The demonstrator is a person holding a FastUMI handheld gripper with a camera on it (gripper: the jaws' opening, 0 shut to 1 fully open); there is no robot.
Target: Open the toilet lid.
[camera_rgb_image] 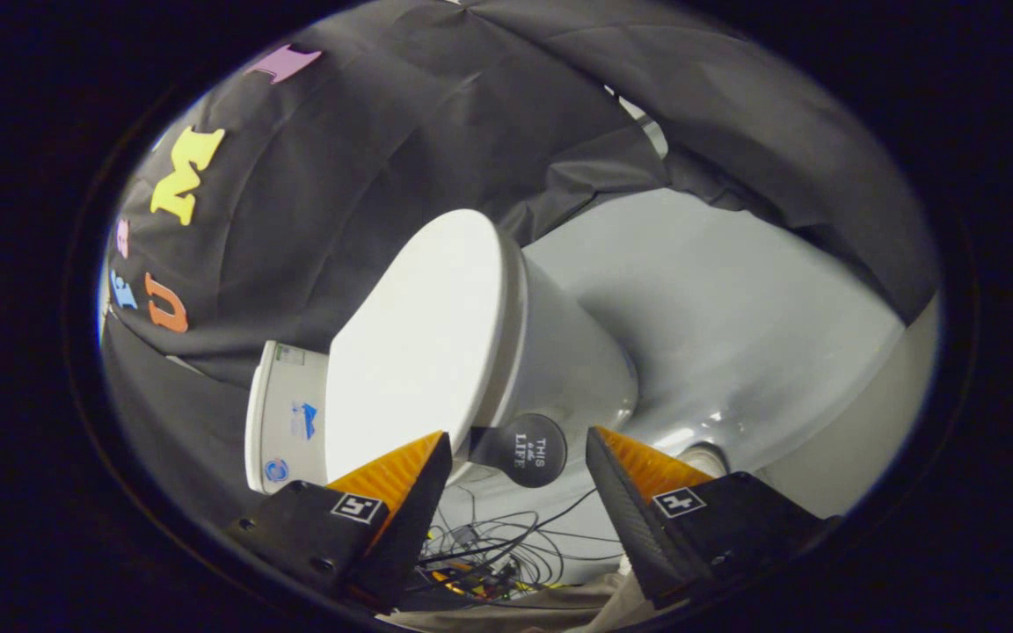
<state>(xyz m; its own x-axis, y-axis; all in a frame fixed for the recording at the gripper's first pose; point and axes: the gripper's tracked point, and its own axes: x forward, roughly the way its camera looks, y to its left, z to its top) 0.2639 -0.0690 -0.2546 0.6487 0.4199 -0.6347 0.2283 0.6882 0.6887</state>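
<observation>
Beyond the left finger the closed toilet lid (419, 352) is seen, its long axis running away from the fingers. A round dark tab (524, 450) at its near edge sits between the wide-open, empty fingers of the gripper (517, 447).

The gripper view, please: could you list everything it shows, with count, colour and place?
toilet lid: one, white, closed, just ahead of the fingers
round handle: one, black disc on the lid's front edge, between the fingertips, touching neither
toilet bowl: one, white, under the lid
cistern: one, white with small blue marks, behind the lid
floor: one, pale grey, around the bowl
cloth wall: one, black, behind the toilet
cables: a tangle, dark, below the fingers
gripper: one, fingers open, either side of the handle
</observation>
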